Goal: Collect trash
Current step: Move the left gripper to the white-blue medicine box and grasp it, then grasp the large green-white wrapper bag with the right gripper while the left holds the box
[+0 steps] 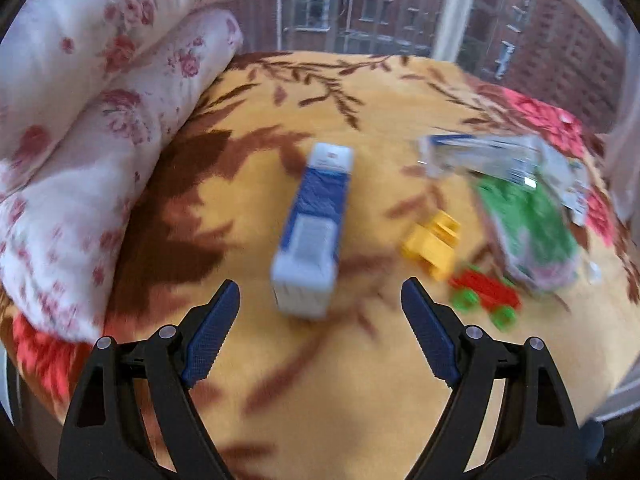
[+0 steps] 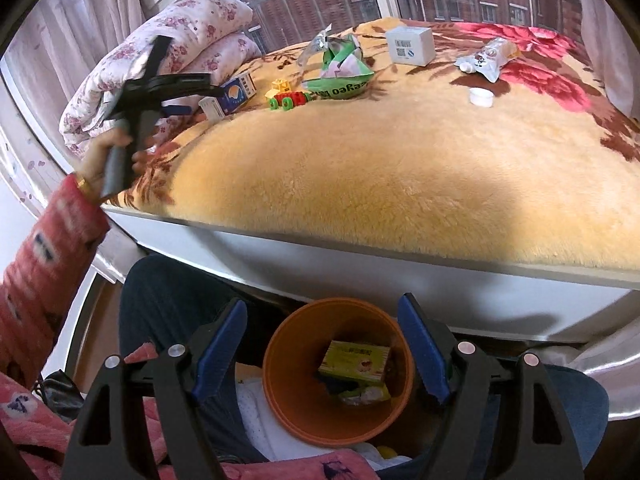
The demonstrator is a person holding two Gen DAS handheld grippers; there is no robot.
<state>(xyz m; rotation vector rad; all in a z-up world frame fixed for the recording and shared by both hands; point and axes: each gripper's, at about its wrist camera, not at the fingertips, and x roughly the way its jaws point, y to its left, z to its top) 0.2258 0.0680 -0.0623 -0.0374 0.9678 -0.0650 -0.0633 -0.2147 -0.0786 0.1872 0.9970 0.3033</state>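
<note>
My left gripper [image 1: 320, 292] is open and empty, just short of a blue and white carton [image 1: 312, 228] lying on the yellow blanket [image 1: 280, 360]; the same carton [image 2: 232, 94] shows in the right wrist view with the left gripper [image 2: 184, 94] beside it. A green wrapper [image 1: 528, 228] and a clear foil wrapper [image 1: 480, 156] lie to its right. My right gripper [image 2: 322, 344] is open and empty above an orange bin [image 2: 280, 372] that holds a green box [image 2: 356, 362].
A yellow toy [image 1: 434, 246] and a red and green toy car [image 1: 486, 296] lie by the green wrapper. A folded floral quilt [image 1: 80, 140] borders the left. Further off are a white box [image 2: 410, 46], a pouch [image 2: 486, 58] and a white cap [image 2: 480, 98].
</note>
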